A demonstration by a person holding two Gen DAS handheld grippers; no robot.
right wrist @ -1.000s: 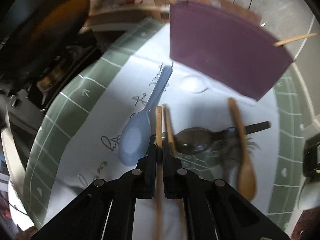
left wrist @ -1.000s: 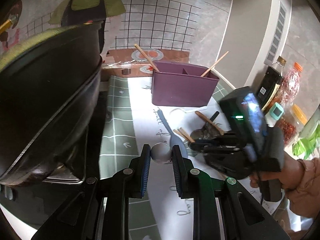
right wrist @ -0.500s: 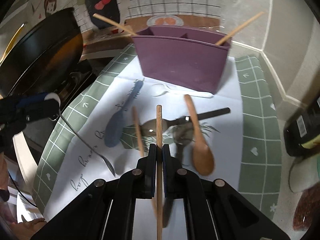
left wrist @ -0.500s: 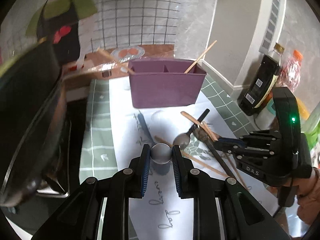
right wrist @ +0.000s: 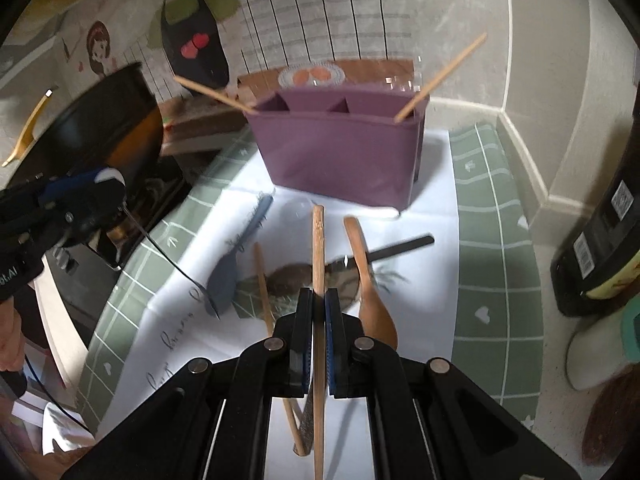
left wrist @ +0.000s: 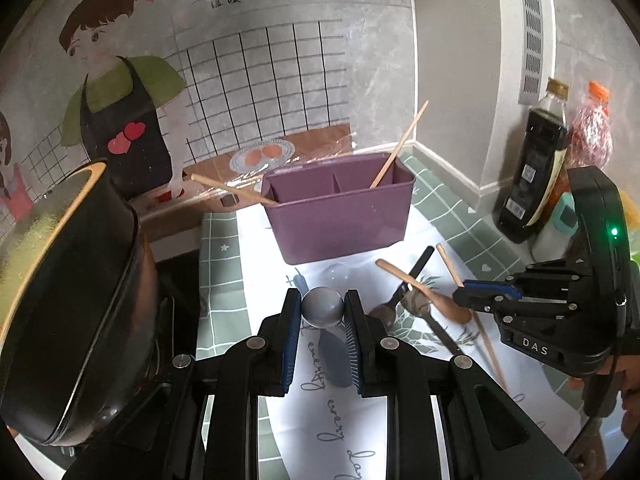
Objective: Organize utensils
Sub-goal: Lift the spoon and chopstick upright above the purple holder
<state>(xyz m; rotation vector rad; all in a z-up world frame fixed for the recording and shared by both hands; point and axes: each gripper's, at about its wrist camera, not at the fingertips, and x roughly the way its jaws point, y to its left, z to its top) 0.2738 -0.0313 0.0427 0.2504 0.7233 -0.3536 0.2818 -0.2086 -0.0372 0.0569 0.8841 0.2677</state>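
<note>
Lifted chopstick (right wrist: 318,264) now nearer, seemingly, purple organizer (right wrist: 340,152).

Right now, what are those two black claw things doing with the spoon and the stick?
A person is tidying utensils with a gripper in each hand. The left gripper is shut on a metal spoon, pinching its round bowl. The right gripper is shut on a wooden chopstick. Both are held above the mat, in front of the purple utensil box, which already has two chopsticks leaning in it. A blue spoon, a wooden spoon and another chopstick lie on the mat.
</note>
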